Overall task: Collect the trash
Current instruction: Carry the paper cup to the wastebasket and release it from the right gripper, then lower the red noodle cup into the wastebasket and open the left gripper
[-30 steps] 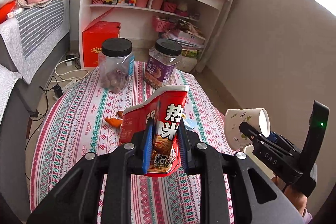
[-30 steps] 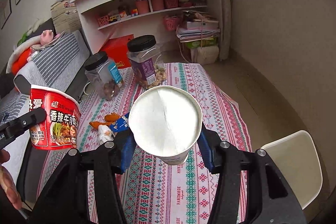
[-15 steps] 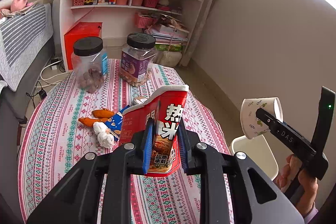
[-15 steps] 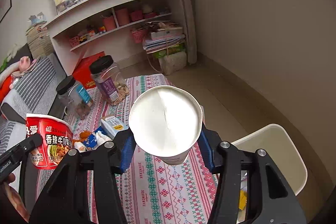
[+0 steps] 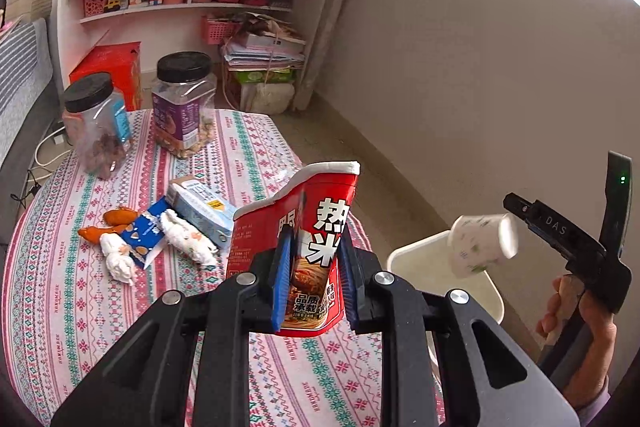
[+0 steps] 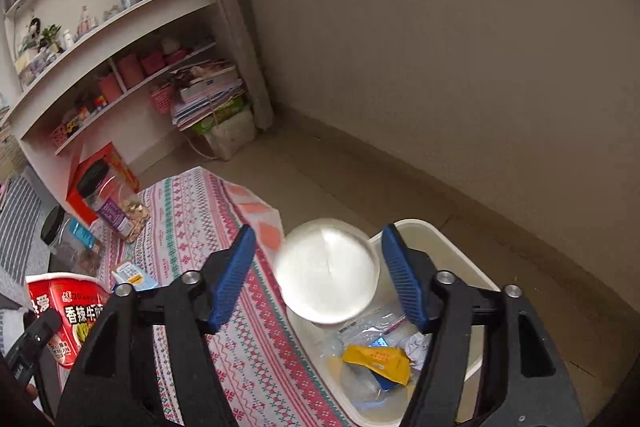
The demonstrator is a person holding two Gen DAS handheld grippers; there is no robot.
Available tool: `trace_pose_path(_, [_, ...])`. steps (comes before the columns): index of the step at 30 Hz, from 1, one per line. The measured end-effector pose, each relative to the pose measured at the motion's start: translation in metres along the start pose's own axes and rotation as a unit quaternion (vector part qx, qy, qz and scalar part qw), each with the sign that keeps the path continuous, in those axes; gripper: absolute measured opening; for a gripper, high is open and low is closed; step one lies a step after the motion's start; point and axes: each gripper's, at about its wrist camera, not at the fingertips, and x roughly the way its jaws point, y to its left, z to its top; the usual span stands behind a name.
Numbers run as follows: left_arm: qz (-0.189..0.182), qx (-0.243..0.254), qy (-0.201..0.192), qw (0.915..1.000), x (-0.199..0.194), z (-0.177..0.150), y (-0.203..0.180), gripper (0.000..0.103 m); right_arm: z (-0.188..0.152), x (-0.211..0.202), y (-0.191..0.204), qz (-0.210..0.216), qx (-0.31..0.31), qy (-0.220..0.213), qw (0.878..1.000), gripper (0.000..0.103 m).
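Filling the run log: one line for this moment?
left gripper: shut on noodle cup | right gripper: opening, paper cup loose above bin

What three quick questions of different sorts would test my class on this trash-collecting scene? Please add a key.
1. True or false: the left gripper is clamped on the red noodle cup.
2. Multiple choice: the white paper cup is (A) pinched tight by the right gripper, (B) loose between its opening fingers, above the white bin, (C) standing on the table.
3. Fill in: the two clear jars on the patterned tablecloth both have ____ lids.

Key: 1 true. 2 B; the cup looks blurred and clear of both fingers. 3 black.
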Motion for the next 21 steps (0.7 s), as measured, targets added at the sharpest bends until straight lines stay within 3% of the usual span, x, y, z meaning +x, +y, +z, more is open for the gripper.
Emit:
trace_pose_path(6, [-0.035, 0.024, 0.023, 0.9989, 0.024, -0.003, -0.045, 0.022, 0.009, -0.012, -0.04, -0.042, 0.038, -0.027, 0.998, 0.087])
trace_pose_path(12, [-0.076, 0.031, 0.053, 0.9952, 0.048, -0.012, -0.093, 0.022, 0.013, -0.023, -0.062, -0.066, 0.061, -0.048, 0.995, 0.091])
trace_pose_path(21, [-0.128, 0.056, 0.09, 0.9861, 0.081, -0.02, -0.168, 0.023, 0.016, -0.036, -0.094, -0.069, 0.119, -0.071, 0.988, 0.092])
